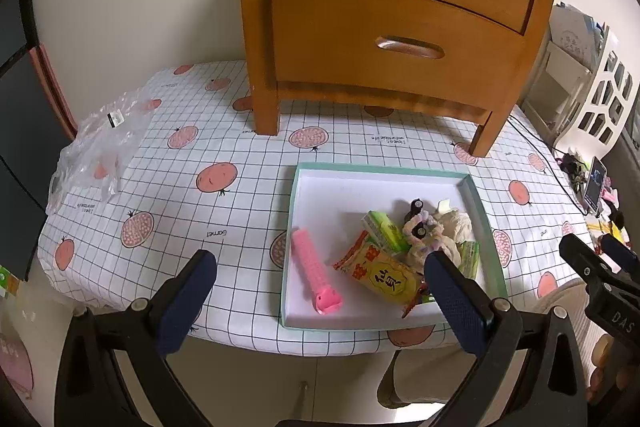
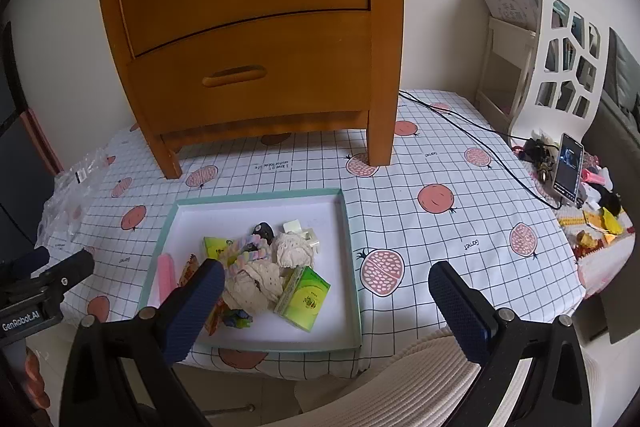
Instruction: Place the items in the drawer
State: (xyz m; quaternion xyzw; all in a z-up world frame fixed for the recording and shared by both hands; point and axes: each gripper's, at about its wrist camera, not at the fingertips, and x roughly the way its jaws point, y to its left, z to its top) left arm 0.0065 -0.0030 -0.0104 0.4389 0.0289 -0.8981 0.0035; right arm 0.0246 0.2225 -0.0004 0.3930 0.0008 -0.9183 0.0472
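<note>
Two grippers hang over the near edge of the table, both tilted downward with jaws spread wide and nothing between them. Left gripper [image 1: 320,287]: its right finger [image 1: 456,303] overlaps the near right part of the tray [image 1: 290,227] in the left wrist view. Right gripper [image 2: 326,291]: its left finger [image 2: 196,307] covers the tray's near left part in the right wrist view. Each view catches the other gripper at its side edge.

Tray: shallow, white inside with a pale green rim, near the table's front edge on a checked cloth [image 1: 240,155] printed with pink fruit. It holds a pink roller [image 1: 316,275], a yellow snack packet [image 1: 384,275], green boxes [image 2: 306,297], a pastel hair band [image 1: 420,231], cream lace cloth [image 2: 294,247] and a small black object [image 2: 264,230].

Cabinet [image 1: 392,27]: wooden, two drawers, both shut, standing on the table's far side behind the tray.

Left wrist view only shows the roller whole and the crumpled clear plastic bag [image 1: 96,147] at the left edge in full. Right wrist view alone shows the cable [image 2: 472,131] running across the far right corner toward a phone [image 2: 568,167] propped among clutter, and a ribbed cream sleeve [image 2: 400,379] at the bottom.
</note>
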